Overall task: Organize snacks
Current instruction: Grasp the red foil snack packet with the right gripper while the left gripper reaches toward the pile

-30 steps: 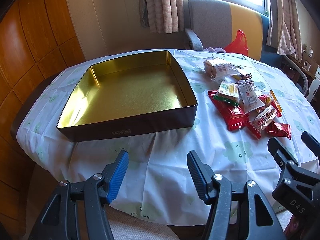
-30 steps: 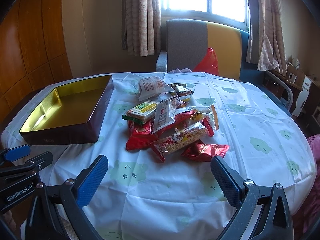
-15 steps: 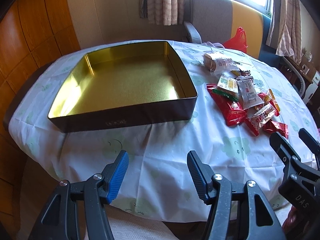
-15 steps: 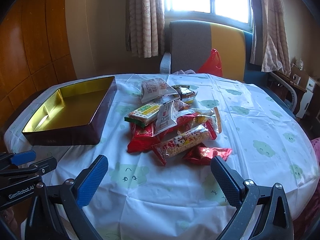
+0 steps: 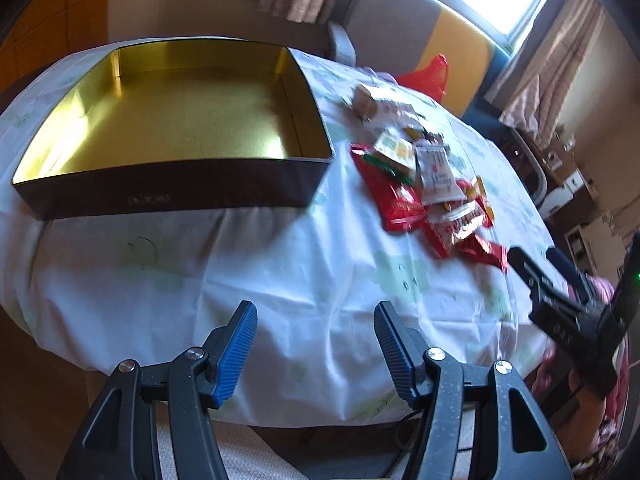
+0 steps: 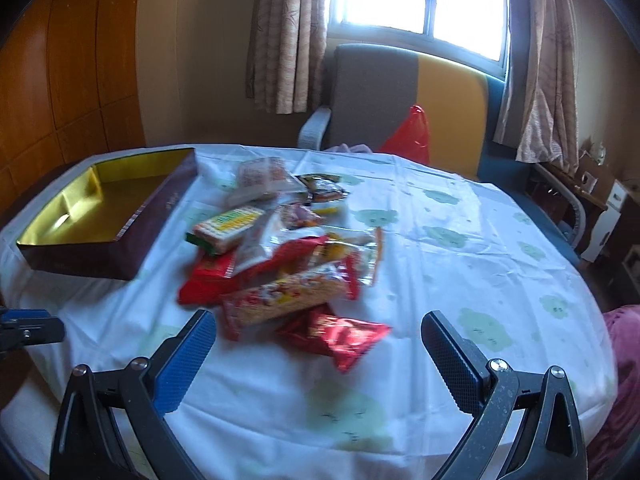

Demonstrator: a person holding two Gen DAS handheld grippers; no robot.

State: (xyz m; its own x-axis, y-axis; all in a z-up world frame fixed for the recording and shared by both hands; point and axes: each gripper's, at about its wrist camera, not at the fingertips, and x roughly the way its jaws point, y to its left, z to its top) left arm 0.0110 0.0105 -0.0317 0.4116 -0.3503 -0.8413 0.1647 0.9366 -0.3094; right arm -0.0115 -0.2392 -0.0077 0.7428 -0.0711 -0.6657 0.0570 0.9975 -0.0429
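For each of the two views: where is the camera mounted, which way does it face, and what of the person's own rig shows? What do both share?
Left wrist: on the left gripper, tilted down at the empty gold tin; its open fingers and the right gripper show.
Right wrist: on the right gripper, facing the snack pile and window; its open fingers show, plus the left gripper's tip.
Shared: tin, snacks, white tablecloth, armchair.

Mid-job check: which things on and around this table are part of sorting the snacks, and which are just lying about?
Part of the job:
- gold-lined tin, empty
- snack pile on the tablecloth
- red foil packet, nearest the right gripper
- left gripper, open

Lying about:
- red plastic bag
- armchair
- curtains
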